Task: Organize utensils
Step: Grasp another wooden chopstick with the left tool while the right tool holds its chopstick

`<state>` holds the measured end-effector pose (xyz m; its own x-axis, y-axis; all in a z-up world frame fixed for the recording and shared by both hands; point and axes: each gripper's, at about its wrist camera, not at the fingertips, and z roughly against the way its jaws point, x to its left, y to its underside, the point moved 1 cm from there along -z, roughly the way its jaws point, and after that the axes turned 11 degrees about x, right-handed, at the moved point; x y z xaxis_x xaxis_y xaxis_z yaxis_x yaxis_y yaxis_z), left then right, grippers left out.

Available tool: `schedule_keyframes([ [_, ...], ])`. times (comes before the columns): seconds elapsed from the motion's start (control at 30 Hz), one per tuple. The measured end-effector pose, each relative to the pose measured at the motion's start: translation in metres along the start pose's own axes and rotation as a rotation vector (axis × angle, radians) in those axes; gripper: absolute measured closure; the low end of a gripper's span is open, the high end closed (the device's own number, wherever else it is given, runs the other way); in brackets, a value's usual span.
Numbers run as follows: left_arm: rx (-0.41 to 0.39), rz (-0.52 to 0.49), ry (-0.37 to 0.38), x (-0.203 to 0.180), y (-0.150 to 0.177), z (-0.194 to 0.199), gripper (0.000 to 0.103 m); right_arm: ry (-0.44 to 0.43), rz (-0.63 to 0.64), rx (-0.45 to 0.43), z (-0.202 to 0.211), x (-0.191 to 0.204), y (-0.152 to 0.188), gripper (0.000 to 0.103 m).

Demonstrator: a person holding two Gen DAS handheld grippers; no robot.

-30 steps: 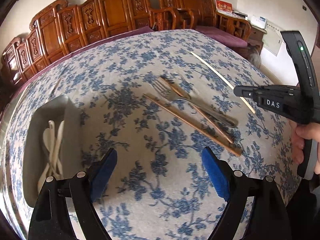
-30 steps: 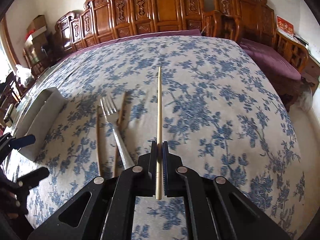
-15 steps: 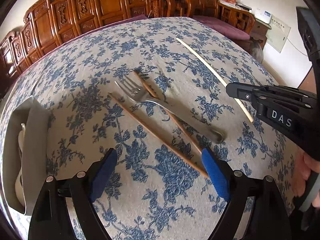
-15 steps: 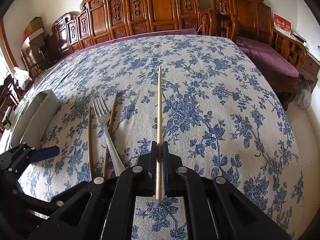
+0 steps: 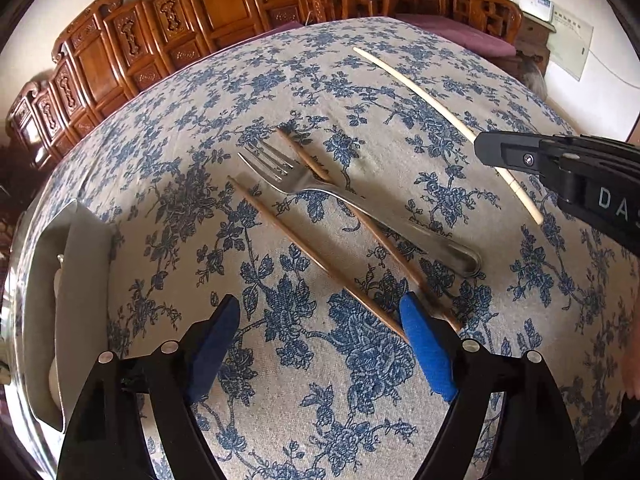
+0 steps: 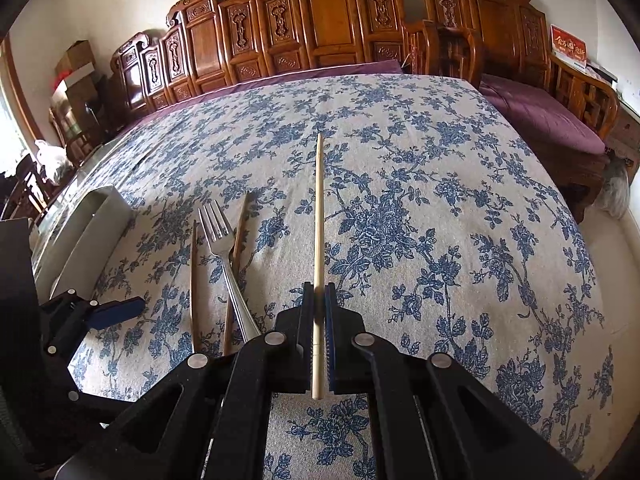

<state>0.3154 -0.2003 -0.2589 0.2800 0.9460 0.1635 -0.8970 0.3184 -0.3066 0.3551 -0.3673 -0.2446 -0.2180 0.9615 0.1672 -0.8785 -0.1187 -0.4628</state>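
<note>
Left gripper (image 5: pixel 320 344) has moved in on the utensil cluster since 1 s ago: the near ends of the two brown chopsticks (image 5: pixel 316 260) now sit right at its right blue pad (image 5: pixel 426 354), and the grey tray (image 5: pixel 84 280) has slid toward the left frame edge. Fingers spread wide, nothing between them. Fork (image 5: pixel 352 204) lies across the cluster, over one brown stick, tines pointing away, on the blue floral tablecloth (image 5: pixel 280 420).

Right gripper (image 6: pixel 319 300) unchanged: clamped on the pale chopstick (image 6: pixel 319 216), gripping near its back end, the long part sticking straight forward over the cloth. Fork (image 6: pixel 224 252) and brown sticks (image 6: pixel 194 280) lie just left of it. Carved wooden chairs (image 6: pixel 320 20) line the far side of the table.
</note>
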Motion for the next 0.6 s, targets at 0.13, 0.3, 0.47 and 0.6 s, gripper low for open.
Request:
schedule_keyframes([
  [0.13,0.009,0.003,0.004,0.008,0.008,0.003,0.037,-0.002,-0.001,-0.003,0.0,0.0,0.001,0.097],
  [0.3,0.023,0.039,0.037,0.028,0.019,0.004,0.051,-0.005,0.005,-0.003,0.001,0.003,0.001,0.097],
  [0.47,0.036,0.064,0.059,0.039,0.021,0.004,0.072,-0.007,0.015,0.0,0.0,0.007,0.0,0.097],
  [0.6,0.044,0.069,0.071,0.043,0.022,0.003,0.099,-0.008,0.02,0.002,-0.001,0.01,0.0,0.097],
])
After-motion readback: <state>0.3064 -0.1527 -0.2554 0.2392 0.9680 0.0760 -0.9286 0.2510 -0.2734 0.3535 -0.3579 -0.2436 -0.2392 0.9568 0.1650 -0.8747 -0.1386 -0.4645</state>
